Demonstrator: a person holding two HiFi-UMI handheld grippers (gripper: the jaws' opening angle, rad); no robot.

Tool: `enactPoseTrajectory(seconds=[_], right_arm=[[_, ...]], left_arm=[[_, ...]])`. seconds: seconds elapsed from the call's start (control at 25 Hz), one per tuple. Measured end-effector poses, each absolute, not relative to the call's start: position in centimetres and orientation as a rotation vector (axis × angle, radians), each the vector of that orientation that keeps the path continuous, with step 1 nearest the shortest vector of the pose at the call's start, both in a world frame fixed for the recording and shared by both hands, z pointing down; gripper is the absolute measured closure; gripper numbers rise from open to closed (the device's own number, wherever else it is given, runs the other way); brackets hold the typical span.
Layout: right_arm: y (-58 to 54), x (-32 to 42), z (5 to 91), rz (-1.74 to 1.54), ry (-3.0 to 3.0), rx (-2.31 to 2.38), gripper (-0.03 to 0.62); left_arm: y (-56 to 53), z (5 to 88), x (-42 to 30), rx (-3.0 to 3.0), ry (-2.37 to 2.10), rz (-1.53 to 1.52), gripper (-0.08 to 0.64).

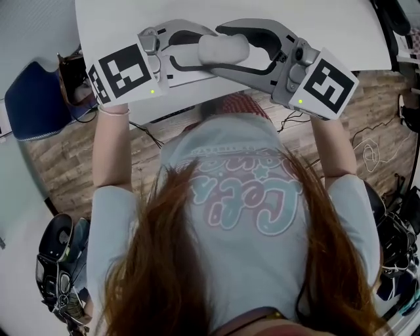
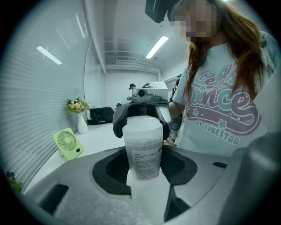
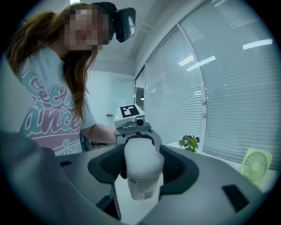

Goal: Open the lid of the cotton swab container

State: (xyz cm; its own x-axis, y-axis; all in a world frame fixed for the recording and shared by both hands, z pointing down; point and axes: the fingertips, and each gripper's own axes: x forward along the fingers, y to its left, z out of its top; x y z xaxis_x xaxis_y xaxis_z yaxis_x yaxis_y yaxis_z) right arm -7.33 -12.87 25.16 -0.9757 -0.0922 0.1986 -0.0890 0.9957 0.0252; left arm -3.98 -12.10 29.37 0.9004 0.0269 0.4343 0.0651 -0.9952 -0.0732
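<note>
Evidently the step in hand is the grip just ahead of the opening: the cotton swab container (image 2: 144, 154) is held up between both tools, and its lid (image 3: 142, 158) sits on the body, not yet off. The left gripper (image 2: 145, 169) stands partly open, as wide as the container's labelled body, with its dark pads against the body's two sides, so it acts as the anchor. The right gripper (image 3: 142, 171) faces it from the opposite side, a little wider apart, with its jaws on either side of the white lid and apparently touching it. In the head view the container shows as a pale shape bridging the tips of the two tools, raised over the near edge of the white table (image 1: 328, 20) and just in front of the person's chest. The body end lies toward the left tool and the lid end toward the right one. The next move probably calls for the left hand to keep the body firm. The right hand would then pull or twist the lid off along the container's length. Whether the lid snaps or screws cannot be told. A loose hold on the smooth plastic could let it slip.
</note>
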Motion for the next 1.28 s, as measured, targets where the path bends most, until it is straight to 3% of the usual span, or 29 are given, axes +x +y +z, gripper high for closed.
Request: enactPoseTrajectory(seconds=[0.4,0.92,1.28], right_arm=[[-13.0,-7.2,24.4,0.273,-2.972,0.038,0.365],[-13.5,-7.4,23.2,0.075,-3.03,0.233,0.33],[-13.0,-7.4,22.5,-0.02,-3.026,0.201,0.45]], left_arm=[[-12.1,29.1,-3.7,-2.918,-0.078,-0.685,0.37],[-11.0,30.2,-4.4,-2.97,-0.062,-0.663,0.371],[-10.1,30.0,-4.3,-2.977,-0.077,-0.614,0.371]])
